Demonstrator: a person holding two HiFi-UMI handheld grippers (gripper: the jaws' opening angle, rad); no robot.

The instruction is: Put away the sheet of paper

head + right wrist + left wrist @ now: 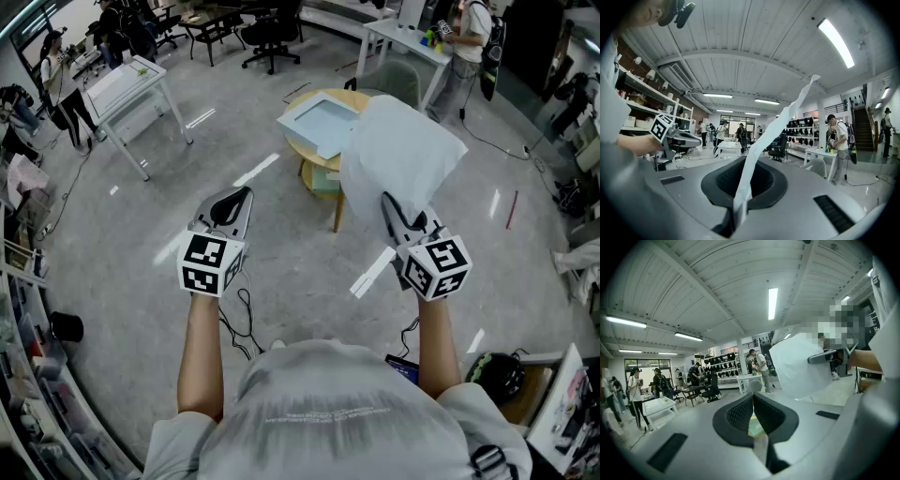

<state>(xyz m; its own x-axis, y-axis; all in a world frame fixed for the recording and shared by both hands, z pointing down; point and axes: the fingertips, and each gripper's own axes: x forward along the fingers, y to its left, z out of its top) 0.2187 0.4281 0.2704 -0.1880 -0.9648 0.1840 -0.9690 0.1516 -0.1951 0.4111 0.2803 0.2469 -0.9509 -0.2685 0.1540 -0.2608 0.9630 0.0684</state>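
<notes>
Two claws closed: right claw (387, 202) pinches the sheet of paper (405, 150) by its edge; left claw (245, 194) holds nothing.

Open floor (300, 234) below; 1 round table (312, 157) ahead (tray (321, 122) fills most of top), raised sheet (403, 155) screens its right edge

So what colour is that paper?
The sheet of paper is plain white, clearest in the head view.
</notes>
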